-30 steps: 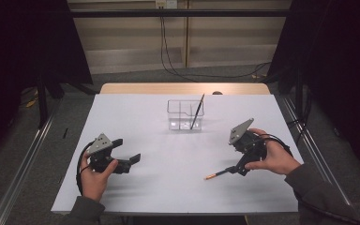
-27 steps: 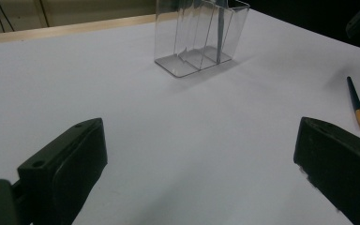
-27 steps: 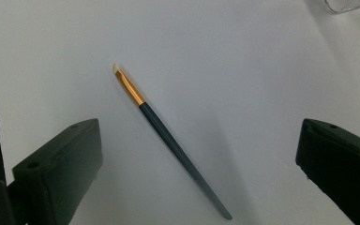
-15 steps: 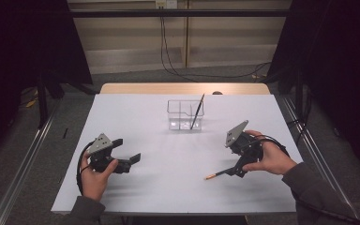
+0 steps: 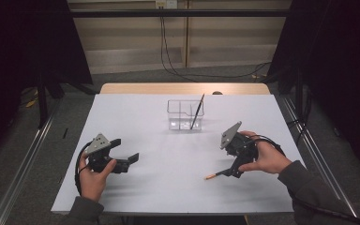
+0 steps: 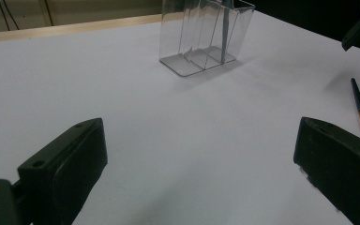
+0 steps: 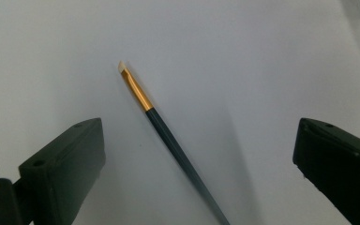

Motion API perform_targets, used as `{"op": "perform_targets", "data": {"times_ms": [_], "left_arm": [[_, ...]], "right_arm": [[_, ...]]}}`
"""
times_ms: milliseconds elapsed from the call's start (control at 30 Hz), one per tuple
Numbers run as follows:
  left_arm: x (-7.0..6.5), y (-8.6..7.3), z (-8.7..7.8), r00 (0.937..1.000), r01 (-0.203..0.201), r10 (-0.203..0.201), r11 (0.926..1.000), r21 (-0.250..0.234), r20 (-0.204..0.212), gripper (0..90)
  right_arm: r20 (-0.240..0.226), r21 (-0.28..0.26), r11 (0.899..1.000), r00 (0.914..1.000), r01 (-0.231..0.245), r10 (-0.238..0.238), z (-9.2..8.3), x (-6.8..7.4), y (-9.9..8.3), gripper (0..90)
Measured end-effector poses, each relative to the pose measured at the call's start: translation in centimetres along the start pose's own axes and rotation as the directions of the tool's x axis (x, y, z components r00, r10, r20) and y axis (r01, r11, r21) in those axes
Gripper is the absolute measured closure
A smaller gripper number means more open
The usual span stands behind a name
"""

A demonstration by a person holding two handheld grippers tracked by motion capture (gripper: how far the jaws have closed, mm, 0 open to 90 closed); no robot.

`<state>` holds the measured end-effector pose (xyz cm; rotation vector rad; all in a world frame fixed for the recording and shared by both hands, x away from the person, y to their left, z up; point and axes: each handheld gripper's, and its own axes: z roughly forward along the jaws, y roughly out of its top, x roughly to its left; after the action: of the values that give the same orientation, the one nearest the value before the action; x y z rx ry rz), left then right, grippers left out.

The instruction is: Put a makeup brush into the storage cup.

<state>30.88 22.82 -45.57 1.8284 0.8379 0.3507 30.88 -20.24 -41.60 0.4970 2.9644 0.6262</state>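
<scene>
Right gripper view: the right gripper [image 7: 197,154] has its jaws wide apart over a thin dark brush with a gold band and pale tip [image 7: 168,136] — lying flat on the white table [image 7: 262,56]. Left gripper [image 5: 124,161] gapes too, near a clear plastic holder [image 5: 185,115].

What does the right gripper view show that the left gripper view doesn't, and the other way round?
The right gripper view alone shows the brush's pale angled tip up close, lying between the right tongs' open jaws. The left gripper view alone shows the clear organizer with a dark stick standing in it, beyond the left tongs' open jaws. Both share the white table and the brush with its gold band.
</scene>
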Motion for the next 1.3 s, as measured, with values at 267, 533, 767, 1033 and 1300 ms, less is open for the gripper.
{"op": "perform_targets", "data": {"times_ms": [267,533,767,1033,1300], "left_arm": [[-0.2,0.1,-0.1,1.0,-0.005,0.005,1.0,-0.003,-0.003,2.7],[-0.2,0.2,-0.2,0.9999,-0.006,0.006,1.0,0.002,-0.014,2.7],[-0.1,0.2,-0.2,0.9999,-0.006,0.006,1.0,-0.002,-0.011,2.8],[-0.1,0.2,-0.3,1.0,-0.005,0.005,1.0,-0.003,-0.008,2.9],[-0.1,0.2,-0.3,0.9999,-0.004,0.004,1.0,-0.001,-0.01,3.0]], "right_arm": [[0.014,0.013,1.0,0.9995,0.027,-0.027,0.0,0.1,0.5,4.5],[0.008,0.04,0.998,0.9992,0.038,-0.038,0.4,0.5,0.5,11.3],[-0.022,0.049,0.997,0.9981,0.059,-0.058,0.9,0.8,0.7,22.5],[-0.038,0.044,0.993,0.9938,0.106,-0.105,1.6,1.0,0.8,29.8],[-0.074,0.059,0.988,0.988,0.14,-0.135,2.5,1.5,0.6,40.2]]}}
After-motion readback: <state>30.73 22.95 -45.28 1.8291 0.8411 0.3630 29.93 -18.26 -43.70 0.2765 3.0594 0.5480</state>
